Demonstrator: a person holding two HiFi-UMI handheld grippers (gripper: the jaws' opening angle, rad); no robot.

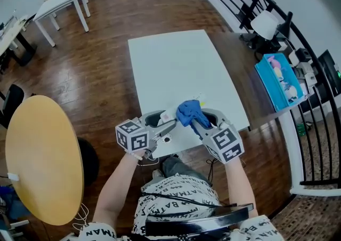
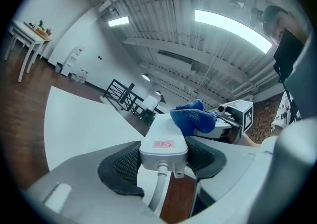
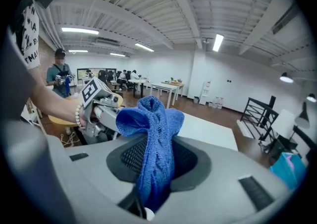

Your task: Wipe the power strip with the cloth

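Note:
My left gripper (image 2: 163, 161) is shut on the near end of a white power strip (image 2: 164, 139), with its cable (image 2: 157, 191) hanging down between the jaws. In the head view that gripper (image 1: 159, 126) holds the strip (image 1: 166, 121) lifted over the near edge of the white table (image 1: 181, 69). My right gripper (image 3: 157, 166) is shut on a bunched blue cloth (image 3: 153, 141). The cloth (image 1: 190, 112) rests on the far end of the strip, where the left gripper view also shows the cloth (image 2: 194, 118). The right gripper (image 1: 205, 123) comes in from the right.
A round wooden table (image 1: 40, 154) stands at the left. Dark railings (image 1: 298, 48) and a blue box (image 1: 279, 80) lie to the right of the white table. White desks (image 1: 58, 2) stand at the far left on the wooden floor. Other people (image 3: 59, 74) stand far off in the room.

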